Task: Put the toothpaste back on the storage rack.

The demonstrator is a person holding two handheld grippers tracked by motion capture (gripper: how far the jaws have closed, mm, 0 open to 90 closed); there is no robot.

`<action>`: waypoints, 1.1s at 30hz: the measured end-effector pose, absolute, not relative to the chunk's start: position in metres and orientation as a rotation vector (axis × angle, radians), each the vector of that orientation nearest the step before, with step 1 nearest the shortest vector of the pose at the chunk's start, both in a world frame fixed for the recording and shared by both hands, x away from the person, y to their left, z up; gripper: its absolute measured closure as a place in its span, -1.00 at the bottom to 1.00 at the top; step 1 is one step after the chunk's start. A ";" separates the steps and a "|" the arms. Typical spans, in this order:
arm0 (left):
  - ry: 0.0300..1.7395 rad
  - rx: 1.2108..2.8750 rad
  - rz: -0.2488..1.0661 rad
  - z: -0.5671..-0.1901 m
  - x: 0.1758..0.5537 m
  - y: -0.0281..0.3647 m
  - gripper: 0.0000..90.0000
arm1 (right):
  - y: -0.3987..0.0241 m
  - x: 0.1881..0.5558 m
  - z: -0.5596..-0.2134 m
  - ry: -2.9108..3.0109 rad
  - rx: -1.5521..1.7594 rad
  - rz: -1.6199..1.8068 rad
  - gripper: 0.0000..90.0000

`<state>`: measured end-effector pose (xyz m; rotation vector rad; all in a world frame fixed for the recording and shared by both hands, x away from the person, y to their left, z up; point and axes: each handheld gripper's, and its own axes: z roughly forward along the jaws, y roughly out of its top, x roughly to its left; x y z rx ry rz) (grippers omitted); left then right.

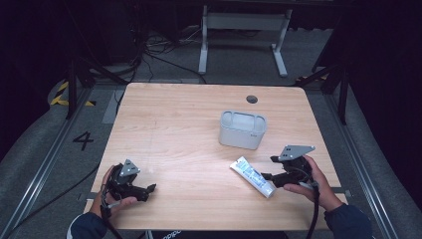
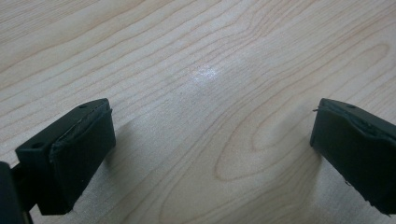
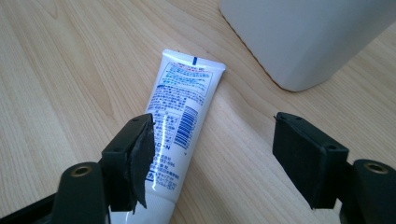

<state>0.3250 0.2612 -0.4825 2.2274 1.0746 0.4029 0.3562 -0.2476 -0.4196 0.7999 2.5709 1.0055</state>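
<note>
I am looking down on a pale wooden table [image 1: 174,129] that is taking up the middle of the high view, with a small dark round grommet [image 1: 252,99] sitting near its far edge at about one o'clock from the centre. Just right of centre, a grey plastic container [image 1: 242,129] with rounded corners is standing upright, its open top facing up. In my right gripper view its pale wall [image 3: 303,37] is rising at about one o'clock.

At about five o'clock from the container, near it but apart, a white tube [image 1: 253,176] with blue print is lying flat on the wood, its flat crimped end pointing toward the container and its cap end toward the table's near edge. In my right gripper view the tube [image 3: 180,107] is running from twelve o'clock down to seven o'clock, with a barcode showing on it.

My right gripper [image 1: 272,168] is sitting low just beside the tube at three o'clock of it, in the person's right hand [image 1: 318,184]. Its jaws are spread wide; one jaw is overlapping the tube, though I cannot tell whether it is touching.

My left gripper [image 1: 149,187] is resting at about seven o'clock on the table, in the left hand [image 1: 112,196], jaws wide apart over bare wood [image 2: 210,93].
</note>
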 end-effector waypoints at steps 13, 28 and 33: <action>1.074 2.227 0.403 -0.483 0.325 0.261 -0.99 | -0.231 0.357 -0.427 2.629 0.781 0.956 -0.30; 1.075 2.230 0.394 -0.482 0.325 0.262 -0.99 | -0.208 0.361 -0.438 2.706 0.758 0.875 -0.28; 1.073 2.229 0.395 -0.482 0.325 0.262 -0.99 | -0.205 0.367 -0.441 2.728 0.783 0.846 -0.25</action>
